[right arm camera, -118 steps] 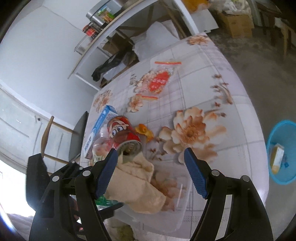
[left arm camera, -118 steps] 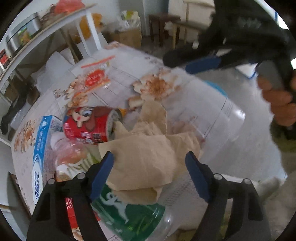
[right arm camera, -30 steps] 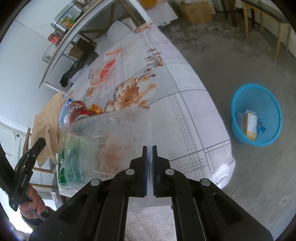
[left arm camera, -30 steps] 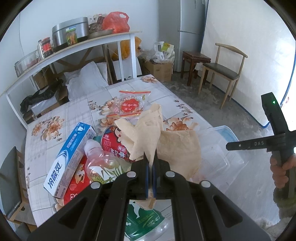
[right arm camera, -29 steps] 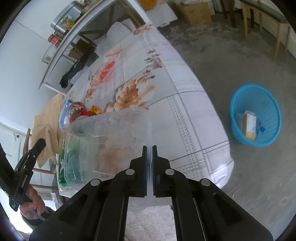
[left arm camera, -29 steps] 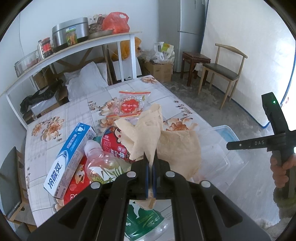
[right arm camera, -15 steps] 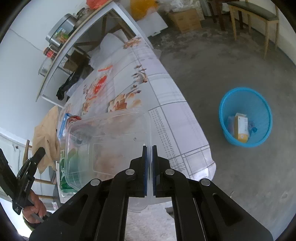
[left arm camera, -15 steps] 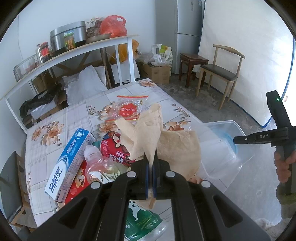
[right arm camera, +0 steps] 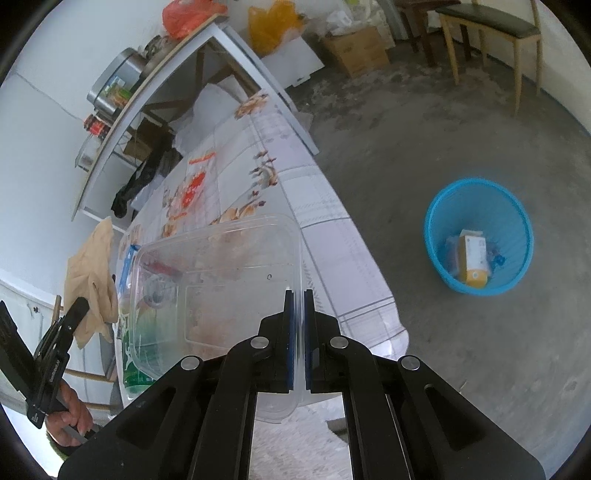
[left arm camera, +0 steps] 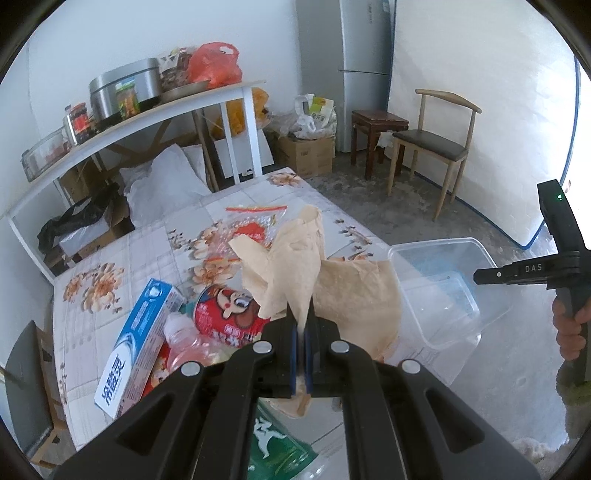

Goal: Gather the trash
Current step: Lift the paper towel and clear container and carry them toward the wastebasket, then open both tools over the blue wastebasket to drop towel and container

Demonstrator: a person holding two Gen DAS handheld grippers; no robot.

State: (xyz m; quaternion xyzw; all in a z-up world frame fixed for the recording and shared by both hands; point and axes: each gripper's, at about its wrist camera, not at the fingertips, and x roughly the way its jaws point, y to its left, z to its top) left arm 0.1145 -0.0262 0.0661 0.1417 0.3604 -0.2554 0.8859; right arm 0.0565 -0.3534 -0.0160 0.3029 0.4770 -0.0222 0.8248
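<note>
Now both jaws clamped, formerly apart: left gripper (left arm camera: 301,334) on brown paper (left arm camera: 295,273), right gripper (right arm camera: 299,317) on clear container (right arm camera: 221,273).

White walls (left arm camera: 110,33), bare grey concrete floor (right arm camera: 424,122). Tall fridge (left arm camera: 364,70) in the far corner, dark stool (left arm camera: 376,136) and wooden chair (left arm camera: 432,144) beside it. White shelf (left arm camera: 140,122) along the wall, cardboard box (left arm camera: 306,153) on the floor near it. Daylight from the right.

Tan napkin (left arm camera: 295,266), blue bin (right arm camera: 478,236) (floral tablecloth (left arm camera: 147,243))
</note>
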